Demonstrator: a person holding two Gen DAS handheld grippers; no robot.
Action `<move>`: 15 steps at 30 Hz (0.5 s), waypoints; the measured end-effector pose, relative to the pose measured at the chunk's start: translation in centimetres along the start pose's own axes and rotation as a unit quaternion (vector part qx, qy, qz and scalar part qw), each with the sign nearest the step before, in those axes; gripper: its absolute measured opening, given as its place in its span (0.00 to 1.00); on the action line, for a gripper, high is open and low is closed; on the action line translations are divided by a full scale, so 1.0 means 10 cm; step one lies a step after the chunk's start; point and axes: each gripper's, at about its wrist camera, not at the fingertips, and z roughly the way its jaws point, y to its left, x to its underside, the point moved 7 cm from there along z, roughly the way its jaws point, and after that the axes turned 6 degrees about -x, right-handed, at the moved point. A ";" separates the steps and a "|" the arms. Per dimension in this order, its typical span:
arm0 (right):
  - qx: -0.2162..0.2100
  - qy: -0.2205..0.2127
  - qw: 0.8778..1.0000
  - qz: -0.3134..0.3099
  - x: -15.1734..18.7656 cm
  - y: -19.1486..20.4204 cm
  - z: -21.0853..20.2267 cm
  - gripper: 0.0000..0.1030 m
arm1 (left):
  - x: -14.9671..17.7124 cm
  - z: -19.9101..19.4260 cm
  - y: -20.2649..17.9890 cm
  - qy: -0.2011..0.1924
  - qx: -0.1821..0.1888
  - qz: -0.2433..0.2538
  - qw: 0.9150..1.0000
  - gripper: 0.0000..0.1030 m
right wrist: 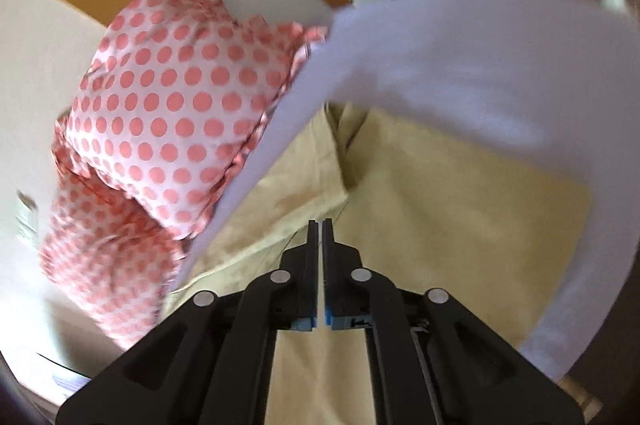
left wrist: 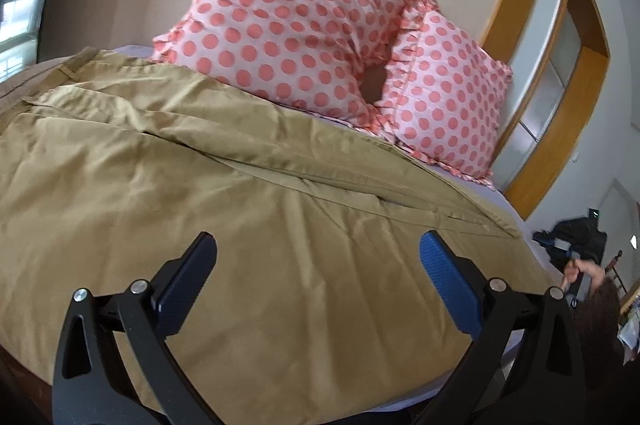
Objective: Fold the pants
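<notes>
Fingers: left gripper (left wrist: 318,249) wide, empty above tan cotton pants (left wrist: 248,209) spread on bed for folding; right gripper (right wrist: 321,225) pressed together, apparently empty; polka-dot pillows (left wrist: 304,25) far.

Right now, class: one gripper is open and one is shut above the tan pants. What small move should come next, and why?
Probably lower the open left gripper onto the pants and pinch; the right gripper is shut, seemingly holding nothing.

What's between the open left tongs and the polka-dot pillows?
Only the khaki pants, spread across the bed from the left tongs up to the pillows, as the left wrist view shows.
</notes>
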 end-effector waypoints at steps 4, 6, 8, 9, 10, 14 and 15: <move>-0.032 0.037 0.999 0.005 0.13 0.28 0.24 0.54 | 0.07 -0.02 -0.12 0.001 0.004 0.022 1.000 0.98; -0.031 0.057 0.998 0.012 0.20 0.38 0.44 0.54 | 0.10 -0.03 -0.11 0.002 -0.004 0.027 1.000 0.98; -0.016 0.080 0.996 0.031 0.25 0.40 0.71 0.53 | 0.12 -0.05 -0.07 0.005 -0.010 0.026 1.000 0.98; -0.010 0.088 0.995 0.042 0.28 0.39 0.80 0.52 | 0.12 -0.06 -0.03 0.004 -0.016 0.024 1.000 0.98; -0.005 0.094 0.994 0.049 0.31 0.38 0.90 0.49 | 0.11 -0.08 -0.01 0.003 -0.021 0.024 1.000 0.98; 0.000 0.046 0.997 0.064 0.23 0.38 0.94 0.45 | 0.03 -0.17 0.08 -0.011 -0.030 0.014 0.999 0.98; 0.002 0.038 0.997 0.071 0.21 0.35 0.95 0.38 | 0.01 -0.18 0.09 -0.014 -0.028 0.011 0.999 0.98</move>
